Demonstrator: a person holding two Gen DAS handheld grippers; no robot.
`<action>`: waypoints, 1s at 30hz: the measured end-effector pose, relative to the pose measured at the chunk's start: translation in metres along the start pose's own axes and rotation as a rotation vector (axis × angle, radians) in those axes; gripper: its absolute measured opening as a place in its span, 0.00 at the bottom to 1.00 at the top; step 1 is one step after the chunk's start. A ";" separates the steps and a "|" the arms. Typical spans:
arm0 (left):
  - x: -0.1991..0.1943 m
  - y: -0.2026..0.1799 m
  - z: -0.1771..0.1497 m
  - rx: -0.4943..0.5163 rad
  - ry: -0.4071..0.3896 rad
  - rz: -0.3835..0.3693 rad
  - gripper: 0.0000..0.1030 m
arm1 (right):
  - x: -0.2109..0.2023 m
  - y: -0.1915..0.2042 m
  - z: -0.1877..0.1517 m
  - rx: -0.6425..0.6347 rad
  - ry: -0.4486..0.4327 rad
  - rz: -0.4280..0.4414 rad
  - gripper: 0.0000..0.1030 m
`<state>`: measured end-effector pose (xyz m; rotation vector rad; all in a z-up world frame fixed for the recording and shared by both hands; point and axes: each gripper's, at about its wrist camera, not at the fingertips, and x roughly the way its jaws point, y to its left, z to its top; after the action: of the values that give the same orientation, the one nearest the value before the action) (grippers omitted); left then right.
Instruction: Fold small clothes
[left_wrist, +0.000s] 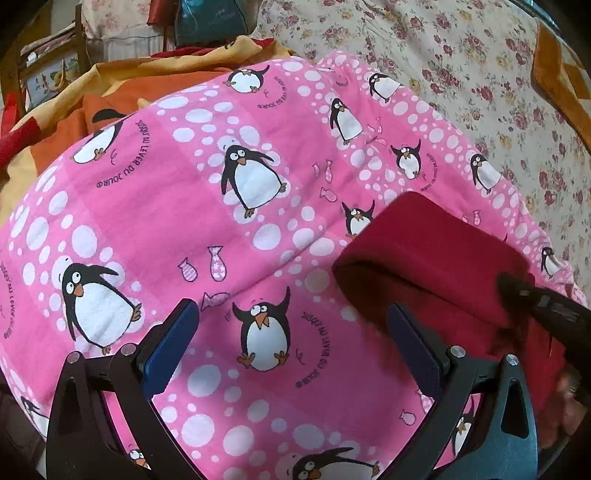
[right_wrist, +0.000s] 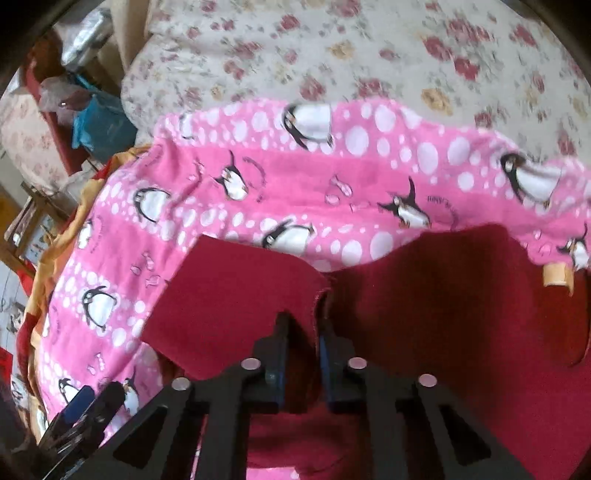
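A small dark red garment (left_wrist: 436, 254) lies partly folded on a pink penguin-print blanket (left_wrist: 229, 192). My left gripper (left_wrist: 291, 332) is open and empty, hovering over the blanket just left of the garment. My right gripper (right_wrist: 303, 332) is shut on the red garment (right_wrist: 236, 295), pinching an edge of the cloth between its fingers and holding it raised; the rest of the garment (right_wrist: 461, 302) drapes to the right. The right gripper shows blurred at the right edge of the left wrist view (left_wrist: 546, 306). The left gripper shows at the lower left of the right wrist view (right_wrist: 88, 402).
The pink blanket (right_wrist: 332, 177) lies on a floral bedspread (left_wrist: 480, 74). An orange and yellow cloth (left_wrist: 122, 85) lies bunched at the back left. A teal bag (left_wrist: 207, 22) and wooden furniture (left_wrist: 22, 74) stand beyond the bed.
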<state>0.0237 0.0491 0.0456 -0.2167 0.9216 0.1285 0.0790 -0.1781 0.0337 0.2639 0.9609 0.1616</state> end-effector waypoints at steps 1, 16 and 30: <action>-0.002 0.000 0.001 -0.003 -0.007 -0.001 0.99 | -0.007 0.000 0.000 -0.012 -0.019 -0.001 0.09; -0.027 -0.057 -0.024 0.132 -0.021 -0.141 0.99 | -0.202 -0.107 -0.035 0.016 -0.214 -0.126 0.07; -0.067 -0.103 -0.045 0.301 0.036 -0.701 0.99 | -0.286 -0.074 -0.009 -0.008 -0.400 -0.055 0.06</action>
<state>-0.0305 -0.0629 0.0866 -0.2504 0.8428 -0.6590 -0.0880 -0.3194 0.2320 0.2504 0.5700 0.0578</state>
